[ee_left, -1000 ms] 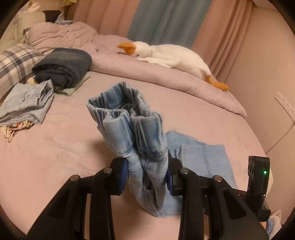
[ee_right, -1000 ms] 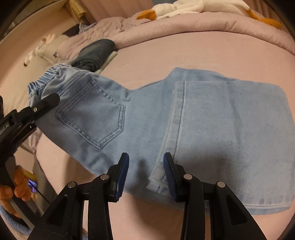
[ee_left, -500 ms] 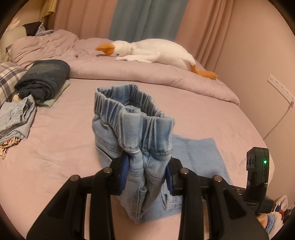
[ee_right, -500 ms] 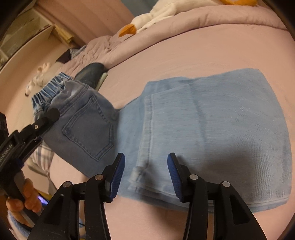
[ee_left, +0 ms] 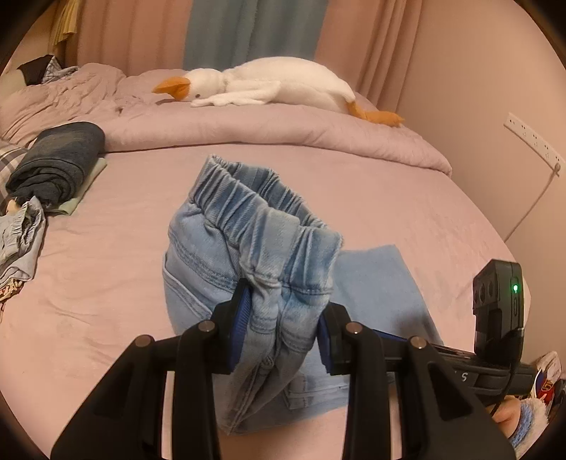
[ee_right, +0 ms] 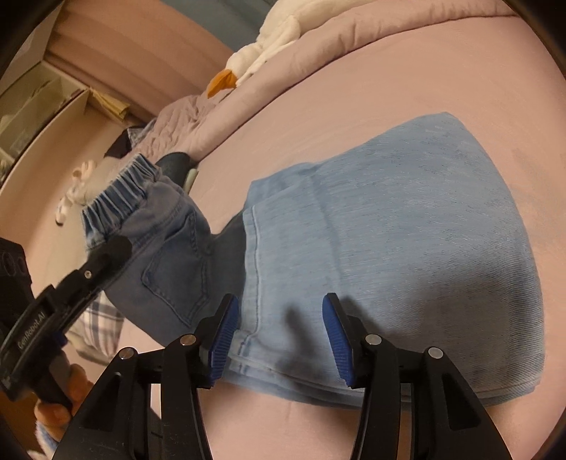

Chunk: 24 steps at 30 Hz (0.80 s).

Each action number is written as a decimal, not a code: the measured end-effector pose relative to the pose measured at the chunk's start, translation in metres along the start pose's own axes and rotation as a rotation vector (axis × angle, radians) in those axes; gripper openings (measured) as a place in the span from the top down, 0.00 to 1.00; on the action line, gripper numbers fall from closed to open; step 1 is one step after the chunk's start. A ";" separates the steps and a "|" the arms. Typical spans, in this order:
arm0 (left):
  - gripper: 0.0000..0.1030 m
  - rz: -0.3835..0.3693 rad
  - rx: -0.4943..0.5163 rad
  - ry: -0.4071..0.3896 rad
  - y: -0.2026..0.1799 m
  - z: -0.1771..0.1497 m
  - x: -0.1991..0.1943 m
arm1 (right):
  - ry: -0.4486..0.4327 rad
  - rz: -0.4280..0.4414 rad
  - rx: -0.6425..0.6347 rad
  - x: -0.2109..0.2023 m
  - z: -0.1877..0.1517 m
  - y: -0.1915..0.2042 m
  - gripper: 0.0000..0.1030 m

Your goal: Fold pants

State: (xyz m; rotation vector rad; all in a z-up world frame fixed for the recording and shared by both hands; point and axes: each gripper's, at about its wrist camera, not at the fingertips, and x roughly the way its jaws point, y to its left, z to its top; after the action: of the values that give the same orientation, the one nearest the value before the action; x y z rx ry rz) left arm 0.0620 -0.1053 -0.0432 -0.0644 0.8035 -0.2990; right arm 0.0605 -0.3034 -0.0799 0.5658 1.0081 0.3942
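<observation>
Light-blue denim pants (ee_right: 389, 240) lie on a pink bed (ee_left: 106, 283), the 2 legs folded flat on the sheet with their hems toward the right wrist camera, while the elastic waistband end (ee_left: 261, 212) is lifted off the sheet. The left tongs (ee_left: 283, 318) are clenched on the bunched waist fabric, both blue pads (ee_left: 242, 318) pressing the denim from either side; a back pocket (ee_right: 177, 269) faces the right wrist view. In that view the left tongs (ee_right: 116, 247) appear as a black arm at the waistband, with fingers of the person's hand (ee_right: 53, 407) below it. The right tongs (ee_right: 276, 332) stand released above the hem corner of the folded legs; their jaws have just been opening, and the pads (ee_right: 221, 339) hover over the denim without pressing it. Seen from the left wrist, the right device's black body with a green light (ee_left: 514, 288) sits at the right edge. Beyond the pants, a folded dark-blue garment (ee_left: 56, 159) rests on a pale green cloth (ee_left: 85, 187) at the bed's left, beside a crumpled light garment (ee_left: 21, 237). A white plush goose (ee_left: 269, 85) with an orange beak lies on the rolled pink duvet (ee_left: 283, 131), before pink and blue curtains (ee_left: 247, 32).
</observation>
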 end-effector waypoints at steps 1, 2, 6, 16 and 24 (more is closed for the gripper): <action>0.68 -0.002 0.007 0.007 -0.002 -0.001 0.002 | -0.001 0.006 0.008 0.001 0.000 -0.001 0.51; 0.68 -0.004 0.015 0.014 -0.005 -0.001 0.005 | -0.001 0.017 0.018 0.001 0.001 -0.003 0.51; 0.67 -0.009 0.057 0.047 -0.020 -0.005 0.017 | -0.006 0.072 0.058 0.001 0.004 -0.010 0.51; 0.62 -0.030 0.146 0.139 -0.044 -0.020 0.049 | -0.036 0.329 0.324 -0.003 0.006 -0.055 0.49; 0.45 -0.114 0.116 0.182 -0.038 -0.027 0.056 | -0.006 0.442 0.407 0.004 0.009 -0.059 0.40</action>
State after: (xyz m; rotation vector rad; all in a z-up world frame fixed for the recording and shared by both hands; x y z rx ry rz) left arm 0.0699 -0.1565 -0.0945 0.0266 0.9635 -0.4639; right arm 0.0733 -0.3508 -0.1149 1.1658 0.9590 0.5799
